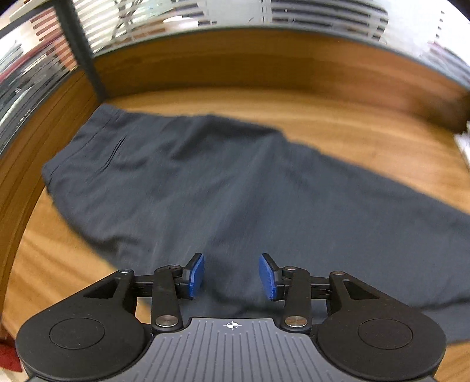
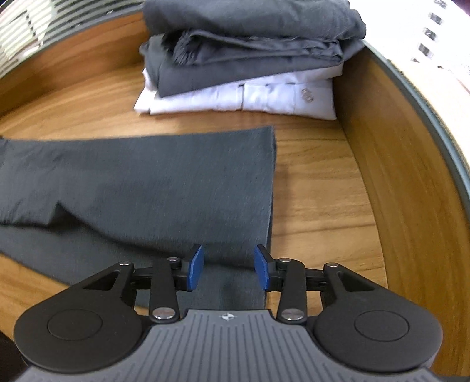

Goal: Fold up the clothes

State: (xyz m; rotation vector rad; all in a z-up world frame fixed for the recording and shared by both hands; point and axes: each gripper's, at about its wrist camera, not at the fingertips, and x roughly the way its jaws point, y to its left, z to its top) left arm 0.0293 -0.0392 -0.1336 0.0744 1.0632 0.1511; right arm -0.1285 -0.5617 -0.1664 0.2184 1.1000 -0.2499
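Dark grey trousers (image 1: 205, 182) lie spread flat on the wooden table (image 1: 337, 117). Their waistband end lies at the upper left of the left wrist view. In the right wrist view the leg ends (image 2: 176, 182) lie one over the other, with the hem toward the right. My left gripper (image 1: 231, 274) hovers over the cloth with its blue pads (image 1: 196, 274) apart and nothing pinched between them. Above the lower leg near the hem, my right gripper (image 2: 228, 267) is open too, its blue pads (image 2: 195, 269) clear of the fabric.
A stack of folded clothes (image 2: 249, 58), grey garments on a white shirt (image 2: 264, 97), sits at the far right of the table. A raised wooden rim (image 2: 396, 164) borders the table on the right and at the back (image 1: 235, 61). Window blinds (image 1: 147, 20) lie beyond.
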